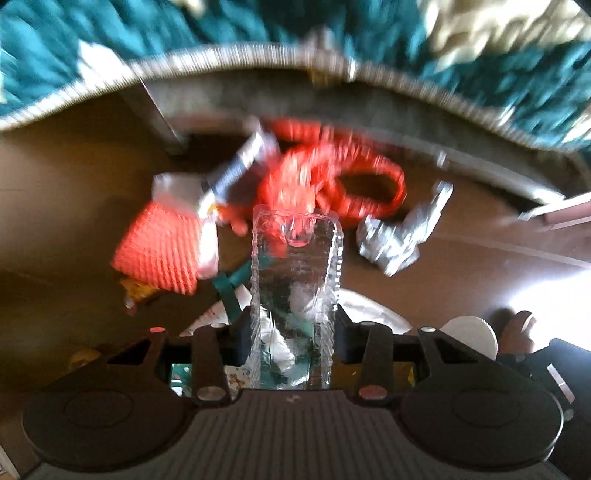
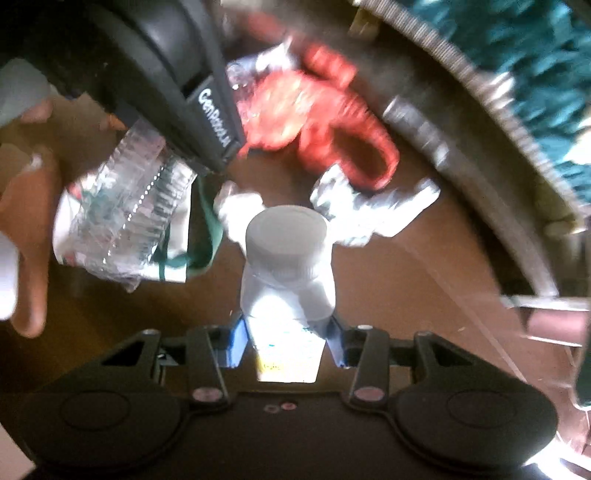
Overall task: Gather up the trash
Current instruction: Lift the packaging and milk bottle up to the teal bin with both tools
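Left gripper [image 1: 293, 341] pinches a clear bottle [image 1: 295, 280], long axis pointing straight out from the fingers. Right gripper [image 2: 286, 332] likewise clamps a white bottle [image 2: 286, 266], cap forward. Foil [image 2: 369, 214] lies just ahead on the floor, nearer the right; both full.

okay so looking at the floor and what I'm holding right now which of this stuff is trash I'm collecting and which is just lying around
Trash for the job:
clear plastic bottle, in left gripper
white capped bottle, in right gripper
crumpled foil
silver wrapper

Probably just lying about:
orange cord
teal rug
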`<state>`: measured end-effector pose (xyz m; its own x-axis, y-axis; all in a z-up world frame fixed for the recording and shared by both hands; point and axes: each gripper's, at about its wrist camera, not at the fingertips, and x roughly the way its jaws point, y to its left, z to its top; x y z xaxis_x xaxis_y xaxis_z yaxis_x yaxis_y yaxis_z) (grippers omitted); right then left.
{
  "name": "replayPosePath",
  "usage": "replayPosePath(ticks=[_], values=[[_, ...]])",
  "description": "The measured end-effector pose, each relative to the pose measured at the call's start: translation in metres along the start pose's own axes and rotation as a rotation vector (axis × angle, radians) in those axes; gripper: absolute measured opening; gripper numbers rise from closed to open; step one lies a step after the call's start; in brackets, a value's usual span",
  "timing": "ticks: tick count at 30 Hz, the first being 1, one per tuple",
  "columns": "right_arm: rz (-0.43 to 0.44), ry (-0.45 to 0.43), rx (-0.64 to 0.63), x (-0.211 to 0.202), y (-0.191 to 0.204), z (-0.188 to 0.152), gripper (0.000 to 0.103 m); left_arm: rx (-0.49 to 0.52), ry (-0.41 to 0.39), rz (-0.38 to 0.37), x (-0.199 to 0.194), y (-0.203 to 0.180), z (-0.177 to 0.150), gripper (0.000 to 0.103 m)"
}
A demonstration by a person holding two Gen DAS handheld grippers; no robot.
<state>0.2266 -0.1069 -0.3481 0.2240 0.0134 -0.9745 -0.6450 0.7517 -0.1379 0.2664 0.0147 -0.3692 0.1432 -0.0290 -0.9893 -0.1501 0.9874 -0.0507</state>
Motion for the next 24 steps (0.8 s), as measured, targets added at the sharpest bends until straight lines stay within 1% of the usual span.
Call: replayPosePath(ticks=[4,8,12,16,21,24], values=[[-0.04,-0.089,0.016,-0.047,-0.001,0.0,0.043,-0.017,-0.094,-0.017,-0.053,-0.001,-0.001,0.042],[-0.067,-0.165,0.053,-0.092,-0.003,-0.005,0.043,-0.028,-0.175,-0.028,-0.1,-0.001,-0.012,0.042],[-0.104,-0.254,0.071,-0.136,-0.003,-0.013,0.043,-0.054,-0.243,-0.039,-0.14,0.004,-0.028,0.042],[-0.112,-0.345,0.136,-0.182,-0.006,-0.019,0.043,-0.065,-0.314,-0.056,-0.183,0.009,-0.043,0.042],[-0.154,-0.463,0.155,-0.237,-0.006,-0.031,0.042,-0.068,-0.396,-0.077,-0.232,0.009,-0.053,0.042],[-0.16,-0.537,0.181,-0.272,-0.009,-0.034,0.042,-0.069,-0.46,-0.101,-0.262,0.008,-0.055,0.042]])
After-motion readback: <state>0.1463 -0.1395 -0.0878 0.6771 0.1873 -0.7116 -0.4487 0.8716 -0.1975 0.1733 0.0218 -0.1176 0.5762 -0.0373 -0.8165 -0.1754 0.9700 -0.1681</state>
